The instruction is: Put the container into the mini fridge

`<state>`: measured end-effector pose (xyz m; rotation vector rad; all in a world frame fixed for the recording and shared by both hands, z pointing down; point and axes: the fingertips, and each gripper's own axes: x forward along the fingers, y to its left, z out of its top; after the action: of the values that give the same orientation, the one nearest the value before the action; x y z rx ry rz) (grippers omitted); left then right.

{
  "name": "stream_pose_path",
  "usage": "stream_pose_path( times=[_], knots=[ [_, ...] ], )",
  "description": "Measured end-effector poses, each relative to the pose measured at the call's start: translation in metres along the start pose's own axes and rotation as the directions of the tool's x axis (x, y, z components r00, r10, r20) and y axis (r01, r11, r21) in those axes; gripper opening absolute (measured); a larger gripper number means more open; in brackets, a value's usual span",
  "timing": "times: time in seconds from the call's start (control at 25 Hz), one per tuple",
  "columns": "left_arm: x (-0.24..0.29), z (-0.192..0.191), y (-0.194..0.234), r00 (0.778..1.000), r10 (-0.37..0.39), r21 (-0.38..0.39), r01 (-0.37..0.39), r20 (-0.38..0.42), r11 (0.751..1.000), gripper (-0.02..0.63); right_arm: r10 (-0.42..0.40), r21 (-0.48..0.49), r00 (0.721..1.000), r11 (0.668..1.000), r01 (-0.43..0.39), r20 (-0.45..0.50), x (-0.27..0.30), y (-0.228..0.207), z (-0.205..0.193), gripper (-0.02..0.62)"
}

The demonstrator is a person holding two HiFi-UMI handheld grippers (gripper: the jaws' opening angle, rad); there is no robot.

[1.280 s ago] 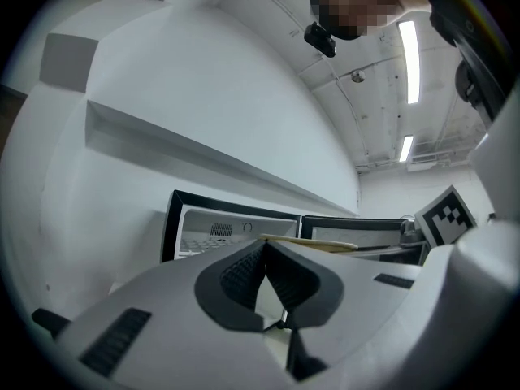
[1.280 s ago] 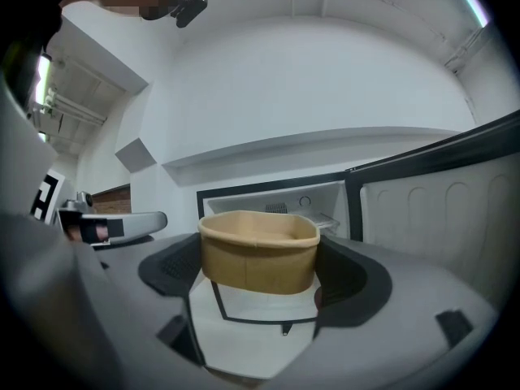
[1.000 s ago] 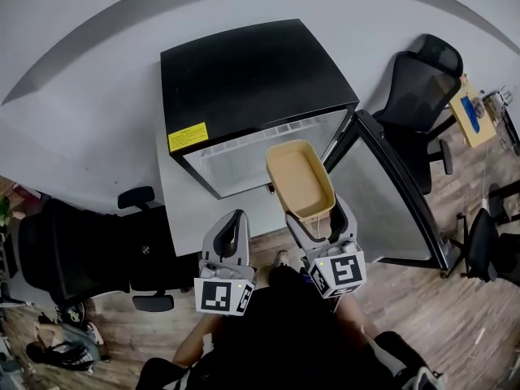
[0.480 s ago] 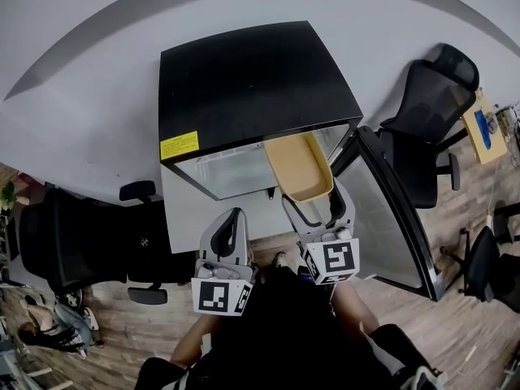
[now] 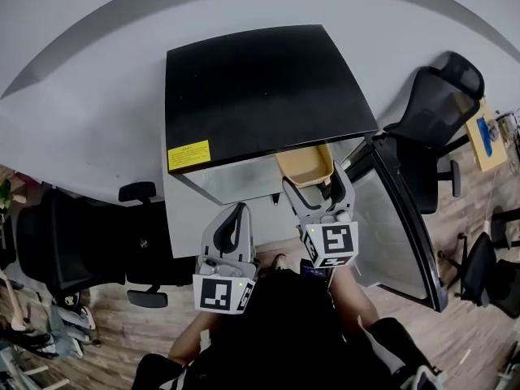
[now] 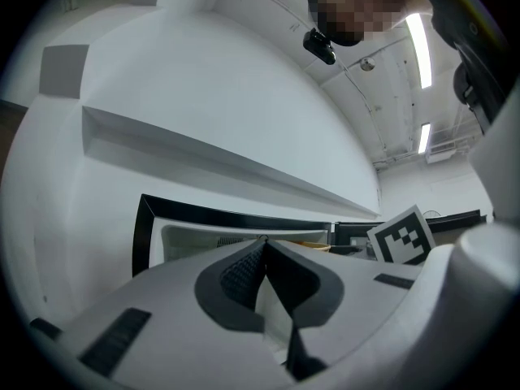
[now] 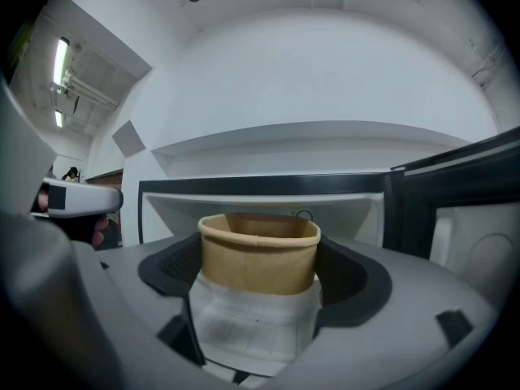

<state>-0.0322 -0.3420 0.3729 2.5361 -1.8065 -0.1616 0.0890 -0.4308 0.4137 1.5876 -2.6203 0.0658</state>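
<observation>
The tan paper container [image 5: 305,166] [image 7: 258,254] is clamped between the jaws of my right gripper [image 5: 316,187] [image 7: 258,266]. Its far half lies under the black top of the mini fridge [image 5: 260,88], inside the open compartment [image 7: 260,205]. The fridge door [image 5: 402,222] hangs open to the right. My left gripper [image 5: 236,218] [image 6: 262,258] hovers in front of the fridge's left half, jaws shut with nothing between them.
The fridge stands on a wood floor against a white wall [image 5: 81,128]. Black office chairs stand at the left [image 5: 73,246] and right [image 5: 435,100]. A yellow sticker [image 5: 188,154] marks the fridge's front left corner.
My right gripper has pushed the container forward, from in front of the fridge opening to partly inside it. The left gripper has barely moved.
</observation>
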Motion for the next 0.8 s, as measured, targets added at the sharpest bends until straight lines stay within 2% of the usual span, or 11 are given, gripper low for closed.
stream_pose_path(
  times=[0.8],
  knots=[
    [0.027,-0.010,0.033,1.000,-0.019,-0.030,0.018,-0.017,0.999,0.009,-0.047,-0.029,0.997,0.999,0.046,-0.058,0.075,-0.007,-0.026,0.452]
  ],
)
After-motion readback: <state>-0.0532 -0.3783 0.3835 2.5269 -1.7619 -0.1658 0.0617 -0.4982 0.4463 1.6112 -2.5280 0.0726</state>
